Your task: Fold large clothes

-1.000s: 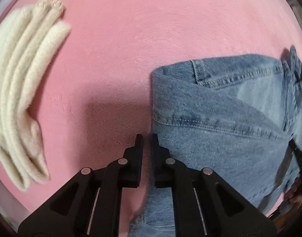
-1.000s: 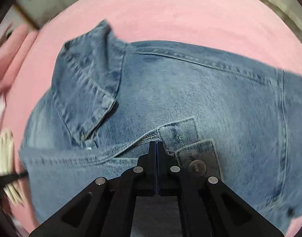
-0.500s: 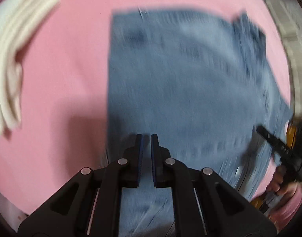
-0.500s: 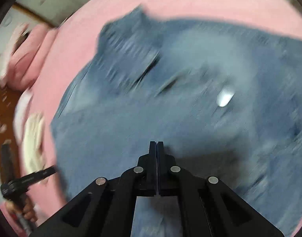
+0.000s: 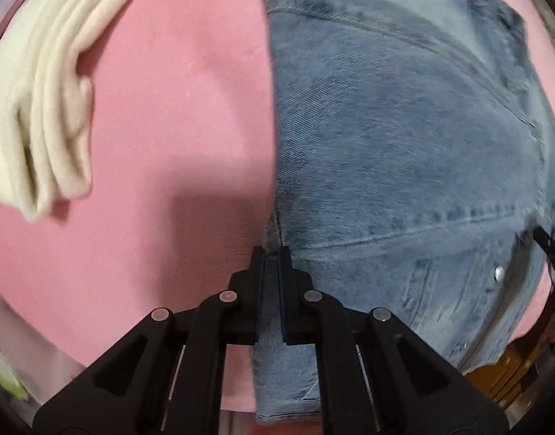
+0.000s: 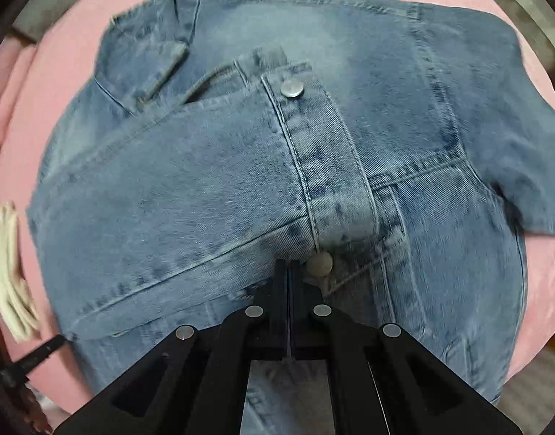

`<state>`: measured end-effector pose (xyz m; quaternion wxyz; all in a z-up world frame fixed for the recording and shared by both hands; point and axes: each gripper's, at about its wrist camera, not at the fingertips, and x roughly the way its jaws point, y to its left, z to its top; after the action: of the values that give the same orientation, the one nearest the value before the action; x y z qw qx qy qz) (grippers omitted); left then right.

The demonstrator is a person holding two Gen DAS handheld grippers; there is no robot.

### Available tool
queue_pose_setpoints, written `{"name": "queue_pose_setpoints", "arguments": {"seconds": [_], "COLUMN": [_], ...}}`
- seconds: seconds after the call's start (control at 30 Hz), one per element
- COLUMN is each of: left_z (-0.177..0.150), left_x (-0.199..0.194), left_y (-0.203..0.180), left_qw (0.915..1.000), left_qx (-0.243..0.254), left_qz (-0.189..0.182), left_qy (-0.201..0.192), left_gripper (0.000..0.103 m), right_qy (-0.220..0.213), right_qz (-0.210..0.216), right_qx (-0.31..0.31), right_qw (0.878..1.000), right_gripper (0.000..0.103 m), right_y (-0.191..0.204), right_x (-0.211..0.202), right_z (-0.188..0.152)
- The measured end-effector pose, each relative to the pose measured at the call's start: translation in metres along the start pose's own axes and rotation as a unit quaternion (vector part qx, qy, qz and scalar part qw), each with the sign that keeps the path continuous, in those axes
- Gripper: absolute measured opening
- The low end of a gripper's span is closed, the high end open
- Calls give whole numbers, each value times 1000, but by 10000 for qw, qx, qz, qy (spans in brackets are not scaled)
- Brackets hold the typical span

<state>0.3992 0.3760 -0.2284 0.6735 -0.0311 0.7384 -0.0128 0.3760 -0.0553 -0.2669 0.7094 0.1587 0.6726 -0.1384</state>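
Observation:
A blue denim jacket [image 5: 404,137] lies on the pink bed cover [image 5: 168,145], partly folded, with a sleeve cuff and its metal button [image 6: 292,88] laid across the body. My left gripper [image 5: 272,253] is shut on the jacket's left edge, with denim between the pads. My right gripper [image 6: 288,266] is shut on the denim jacket [image 6: 204,188] near a second metal button [image 6: 319,264]. The right gripper's black tip shows at the right edge of the left wrist view [image 5: 553,250].
A folded cream fleece garment [image 5: 41,83] lies on the cover left of the jacket; it also shows at the left edge of the right wrist view [image 6: 9,272]. The bed cover's front edge [image 5: 78,344] is near. A pink pillow [image 6: 1,72] lies far left.
Both grippers have carried the jacket's near part forward over its body. The sleeve cuff with its button now lies across the top. The cream garment sits further up-left in the left view.

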Motion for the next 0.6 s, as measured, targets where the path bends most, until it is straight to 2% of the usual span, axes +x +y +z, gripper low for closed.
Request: {"name": "queue_pose_setpoints", "arguments": {"seconds": [0.1, 0.17, 0.27, 0.33, 0.4, 0.43, 0.5, 0.6], "left_z": [7, -19, -30, -41, -40, -42, -48, -57], "left_x": [-13, -21, -12, 19, 27, 32, 42, 38], "left_y": [-8, -7, 1, 15, 26, 28, 25, 23], "left_qw": [9983, 9969, 9961, 9946, 9938, 9938, 9947, 9970], "left_qx": [229, 223, -130, -389, -592, -632, -581, -333], "left_qz": [-348, -502, -635, -746, -778, -760, -663, -503], "left_qy": [-408, -564, -603, -608, -526, -506, -521, -484], "left_gripper": [5, 5, 5, 5, 5, 5, 5, 5], "right_qy": [-311, -466, -135, 82, 445, 663, 943, 611], "right_qz": [449, 1206, 2238, 2916, 3406, 3463, 3298, 2665], "right_qx": [148, 110, -160, -280, -391, -429, -506, -633], "right_qw": [9984, 9915, 9744, 9561, 9383, 9348, 9380, 9598], "right_gripper": [0, 0, 0, 0, 0, 0, 0, 0], "right_y": [4, 10, 48, 78, 116, 136, 156, 150], "right_x": [-22, -35, -19, -9, 12, 28, 41, 40], "right_z": [-16, -35, -51, -63, -68, -71, -83, -89]}}
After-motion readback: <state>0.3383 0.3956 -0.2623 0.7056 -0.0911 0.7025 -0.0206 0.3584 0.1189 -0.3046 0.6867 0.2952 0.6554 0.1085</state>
